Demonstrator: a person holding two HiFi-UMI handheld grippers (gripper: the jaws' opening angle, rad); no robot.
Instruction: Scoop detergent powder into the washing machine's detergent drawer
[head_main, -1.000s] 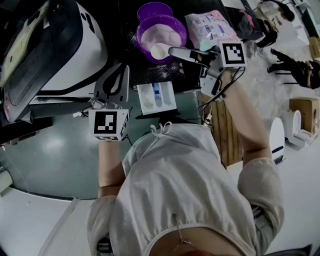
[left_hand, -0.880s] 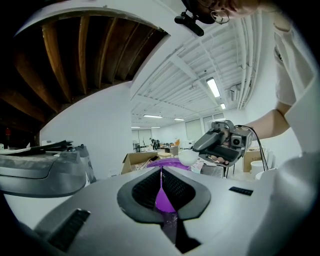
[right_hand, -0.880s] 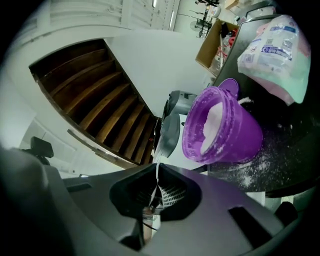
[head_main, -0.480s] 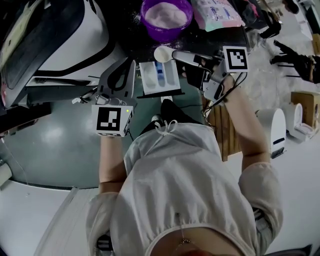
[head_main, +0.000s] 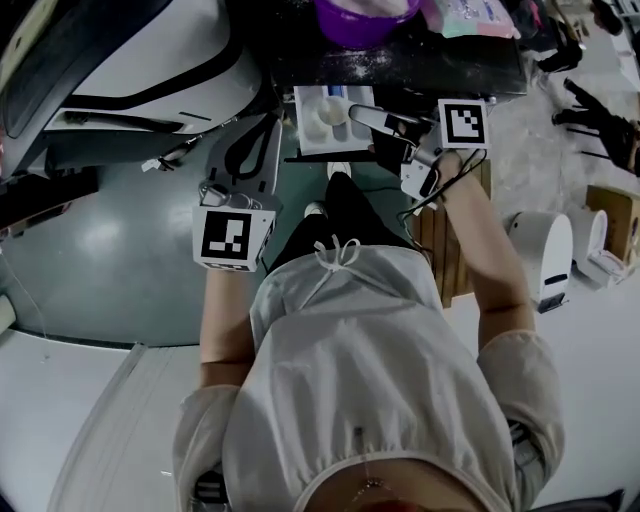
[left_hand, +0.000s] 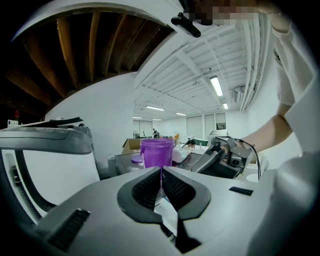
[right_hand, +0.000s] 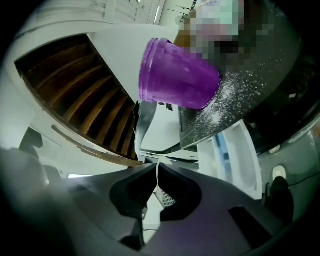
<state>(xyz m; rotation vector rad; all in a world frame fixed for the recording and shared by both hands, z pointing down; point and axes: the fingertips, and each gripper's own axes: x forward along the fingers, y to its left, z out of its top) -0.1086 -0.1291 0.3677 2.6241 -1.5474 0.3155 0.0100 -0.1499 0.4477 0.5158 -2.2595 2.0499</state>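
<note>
The white detergent drawer (head_main: 322, 135) stands pulled out from the washing machine (head_main: 150, 60), just below the black counter. My right gripper (head_main: 378, 120) is shut on the handle of a white scoop (head_main: 338, 113), whose bowl hangs over the drawer's compartments. In the right gripper view the handle (right_hand: 159, 172) shows as a thin white edge between the closed jaws, with the drawer (right_hand: 235, 155) lower right. The purple powder tub (head_main: 360, 15) sits on the counter above; it also shows as the tub (right_hand: 177, 75) and the tub (left_hand: 157, 151). My left gripper (head_main: 268, 125) is shut and holds nothing, just left of the drawer.
Spilled powder dusts the black counter (right_hand: 235, 100). A detergent packet (head_main: 470, 15) lies right of the tub. A wooden crate (head_main: 455, 250), a white device (head_main: 545, 255) and a cardboard box (head_main: 610, 215) stand on the floor at right. Black gloves (head_main: 600, 115) lie at far right.
The right gripper carried the filled scoop from the purple tub down to over the drawer. The left gripper stayed beside the drawer. The head view shifted, so the tub slid toward the top edge.
</note>
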